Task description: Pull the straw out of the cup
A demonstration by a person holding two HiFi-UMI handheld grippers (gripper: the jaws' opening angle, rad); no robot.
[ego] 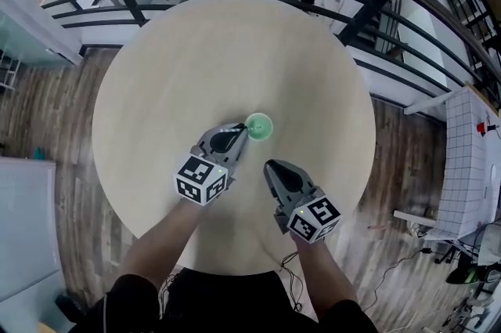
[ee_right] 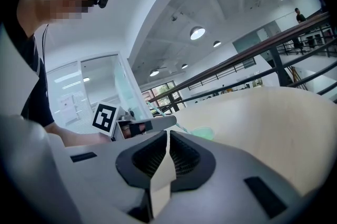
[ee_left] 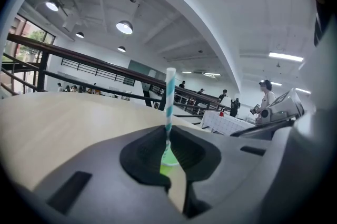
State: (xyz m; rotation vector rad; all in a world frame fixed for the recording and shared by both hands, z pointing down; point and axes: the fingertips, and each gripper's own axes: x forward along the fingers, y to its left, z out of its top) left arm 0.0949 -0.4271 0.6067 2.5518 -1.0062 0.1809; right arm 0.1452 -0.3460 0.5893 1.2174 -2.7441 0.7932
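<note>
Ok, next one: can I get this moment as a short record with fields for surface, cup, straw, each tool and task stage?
surface: round pale wood table
cup: green cup, upright on the table
straw: teal-and-white striped straw, standing up, lower end apparently in the cup
left tool: left tool, jaws closed on the straw just above the cup
right tool: right tool, jaws together, nothing between them, held beside the left tool
task stage: straw gripped, not yet pulled out
</note>
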